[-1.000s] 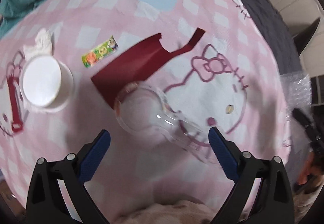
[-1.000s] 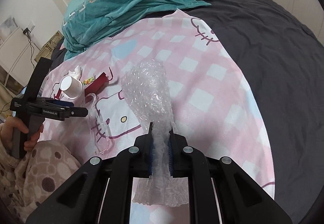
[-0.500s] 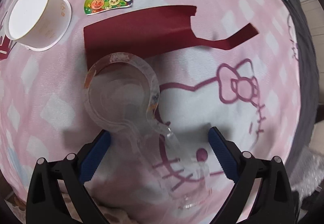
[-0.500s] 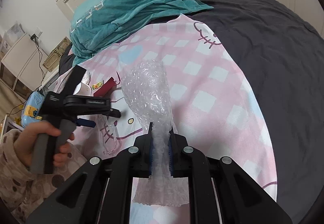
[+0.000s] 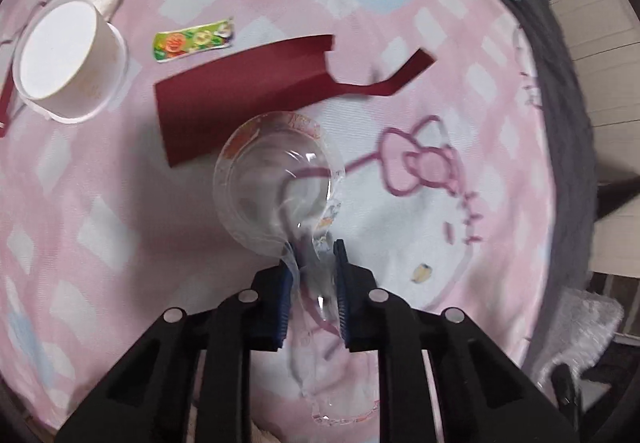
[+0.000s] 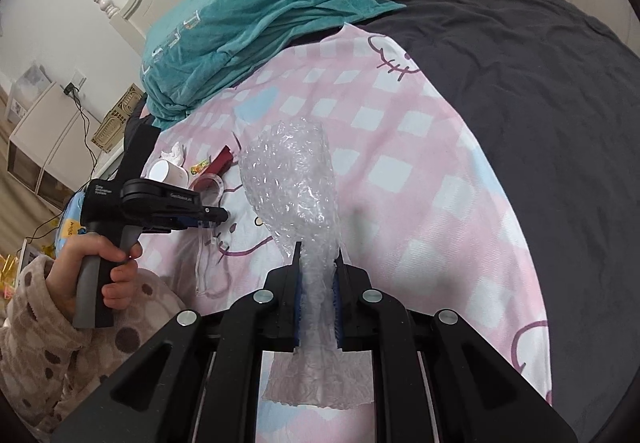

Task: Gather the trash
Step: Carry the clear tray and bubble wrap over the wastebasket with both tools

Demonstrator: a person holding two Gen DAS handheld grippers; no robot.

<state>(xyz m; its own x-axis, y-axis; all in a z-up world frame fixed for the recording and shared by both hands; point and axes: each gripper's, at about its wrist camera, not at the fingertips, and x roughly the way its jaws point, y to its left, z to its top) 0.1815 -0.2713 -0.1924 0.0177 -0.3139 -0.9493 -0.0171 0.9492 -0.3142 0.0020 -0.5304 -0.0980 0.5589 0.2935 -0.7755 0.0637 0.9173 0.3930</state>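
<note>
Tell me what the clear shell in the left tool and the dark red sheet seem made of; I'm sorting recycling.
Clear shell: thin moulded plastic, glossy; the blanket print shows through and it glints.
Dark red sheet: probably matte paper or thin card; flat, dull, with an irregularly cut or torn edge.

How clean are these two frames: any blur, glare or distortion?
Left wrist view: slight motion blur on the dark red torn paper strip and pink checked blanket; glare specks on the clear plastic blister pack held in the left tool; strong fisheye curving. Right wrist view: sharper, even daylight, crumpled bubble wrap in the right tool well resolved; edges vignetted.
</note>
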